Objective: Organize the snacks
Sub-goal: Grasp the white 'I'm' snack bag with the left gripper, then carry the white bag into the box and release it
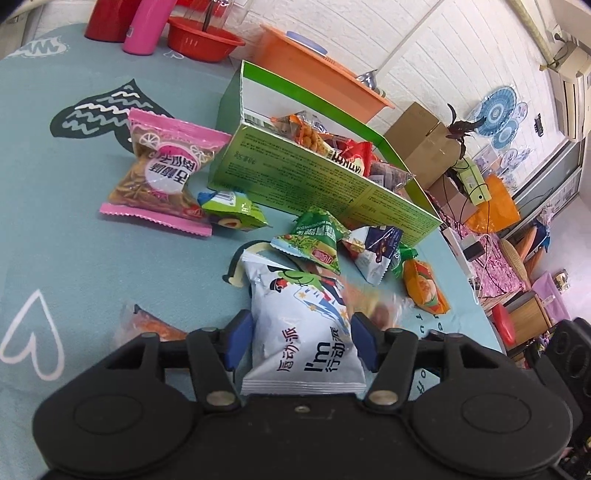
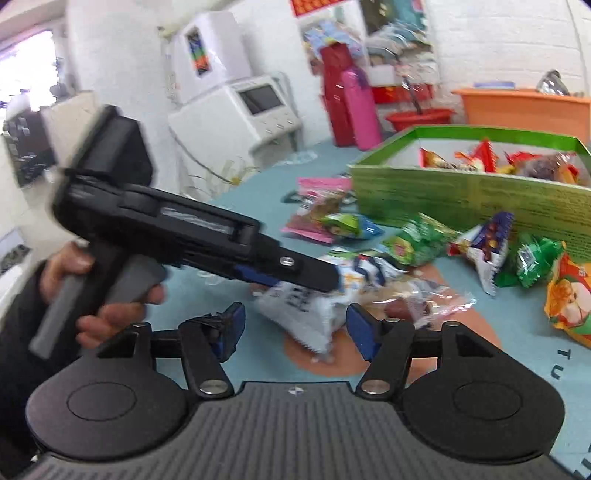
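1. The left gripper (image 1: 301, 341) has its blue-padded fingers (image 1: 242, 339) set on both sides of a white snack packet (image 1: 303, 332) printed with "I'm" and Chinese characters. The pads look pressed to its edges, so it reads as grasping the packet.
2. From the right wrist view, the same white snack packet (image 2: 306, 314) sits under the tip of the left gripper (image 2: 295, 275), low over the desk (image 2: 229, 206).
3. The right gripper (image 2: 293, 330) has its fingers (image 2: 360, 332) spread apart, holding nothing, with the packet and a clear-wrapped snack (image 2: 413, 302) just ahead of them.
4. Beyond the packet, loose snacks lie on the teal desk (image 1: 55, 229): a green packet (image 1: 314, 240), a white-and-navy triangular packet (image 1: 373, 251), an orange packet (image 1: 424, 286), a small green-blue packet (image 1: 232, 210) and a pink-edged bag (image 1: 162, 170).
5. Just behind them stands an open green box (image 1: 317, 177), already holding several red and orange snack packs.
6. Farther back stand an orange tub (image 1: 325, 77), a red bowl (image 1: 203, 38) and a pink bottle (image 1: 147, 26).
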`<control>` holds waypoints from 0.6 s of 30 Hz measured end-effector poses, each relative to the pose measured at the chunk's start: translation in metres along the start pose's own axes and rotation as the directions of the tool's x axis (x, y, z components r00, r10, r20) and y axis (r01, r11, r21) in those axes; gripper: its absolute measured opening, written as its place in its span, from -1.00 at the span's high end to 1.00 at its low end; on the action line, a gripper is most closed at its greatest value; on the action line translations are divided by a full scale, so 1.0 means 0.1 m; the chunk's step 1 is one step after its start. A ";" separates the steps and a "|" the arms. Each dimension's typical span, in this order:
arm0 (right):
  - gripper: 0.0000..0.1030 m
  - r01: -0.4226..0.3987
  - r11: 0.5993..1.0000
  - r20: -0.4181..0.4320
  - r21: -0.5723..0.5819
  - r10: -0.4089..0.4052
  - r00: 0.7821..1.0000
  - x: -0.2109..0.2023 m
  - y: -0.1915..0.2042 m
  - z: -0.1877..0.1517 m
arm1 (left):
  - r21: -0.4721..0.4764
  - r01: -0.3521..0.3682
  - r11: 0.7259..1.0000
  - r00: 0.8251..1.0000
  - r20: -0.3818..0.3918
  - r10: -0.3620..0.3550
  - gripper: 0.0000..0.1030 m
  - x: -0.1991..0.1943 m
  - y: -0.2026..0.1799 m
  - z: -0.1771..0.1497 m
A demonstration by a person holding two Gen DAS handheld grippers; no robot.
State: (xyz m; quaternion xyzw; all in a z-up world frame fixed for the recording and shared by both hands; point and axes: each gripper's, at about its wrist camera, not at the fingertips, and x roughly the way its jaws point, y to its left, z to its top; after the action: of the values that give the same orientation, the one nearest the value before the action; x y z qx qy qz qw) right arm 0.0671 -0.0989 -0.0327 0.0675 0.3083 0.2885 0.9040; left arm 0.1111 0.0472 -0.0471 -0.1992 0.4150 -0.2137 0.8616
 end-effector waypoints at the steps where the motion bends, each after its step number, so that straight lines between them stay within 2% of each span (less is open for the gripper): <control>1: -0.93 0.010 1.000 -0.013 0.018 -0.010 1.000 0.06 -0.05 0.01 | -0.002 -0.002 1.000 1.000 -0.005 0.002 -0.50 0.02 0.01 0.00; 4: -0.92 0.013 0.999 -0.024 0.033 -0.012 1.000 0.18 -0.10 0.01 | 0.003 0.002 1.000 1.000 -0.006 -0.002 -0.43 0.04 0.02 0.00; 7: -0.65 -0.002 0.997 -0.014 0.075 0.003 1.000 0.21 -0.15 0.02 | 0.008 -0.019 1.000 1.000 -0.001 0.019 -0.28 0.03 0.00 -0.02; 8: -0.47 -0.003 0.997 -0.018 0.073 0.004 1.000 0.20 -0.14 0.02 | 0.008 -0.021 1.000 1.000 0.001 0.021 -0.25 0.01 -0.01 -0.02; 9: -0.38 -0.001 0.998 -0.018 0.064 0.002 1.000 0.17 -0.12 0.02 | 0.009 -0.015 1.000 1.000 0.006 0.015 -0.24 -0.02 -0.02 -0.02; 13: -0.34 -0.009 1.000 0.040 0.022 0.009 0.999 -0.02 -0.04 0.13 | 0.041 0.015 0.999 0.997 0.075 -0.018 -0.23 -0.24 -0.18 0.06; 18: -0.33 0.005 0.999 0.154 -0.047 0.002 0.988 -0.18 -0.04 0.49 | 0.132 0.002 0.991 0.981 0.190 -0.027 -0.23 -0.40 -0.49 0.39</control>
State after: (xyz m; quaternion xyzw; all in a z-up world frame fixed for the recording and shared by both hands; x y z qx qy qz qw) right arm 0.0868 -0.1097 0.0148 0.0683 0.2306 0.2888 0.9267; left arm 0.1104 0.0345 0.0260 -0.1649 0.3140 -0.2266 0.9071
